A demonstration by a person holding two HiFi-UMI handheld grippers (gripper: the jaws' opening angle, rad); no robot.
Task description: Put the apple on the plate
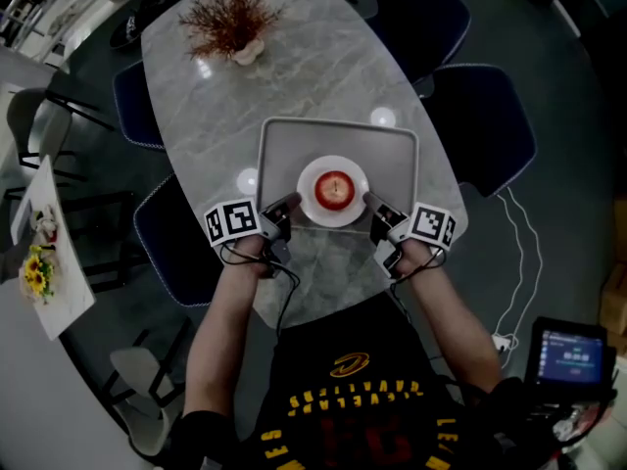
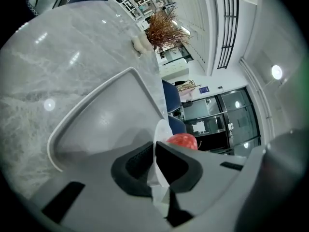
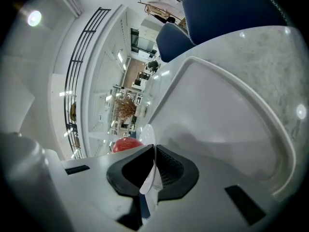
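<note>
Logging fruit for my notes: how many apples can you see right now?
1: the round red apple sits on the round white plate, which the left gripper and the right gripper clamp by opposite rims, at the grey rectangular tray. No other apple shows.

Tray (image 1: 284,140) is sitting at the near end of the table (image 1: 294,76). Plate (image 1: 333,219) is resting on the tray, toward its near edge, with the apple (image 1: 334,187) sitting at its centre. Left gripper (image 1: 292,202) is pinching the plate's left rim and right gripper (image 1: 372,202) its right rim. Dried plant (image 1: 227,18) is standing at the table's far end.
</note>
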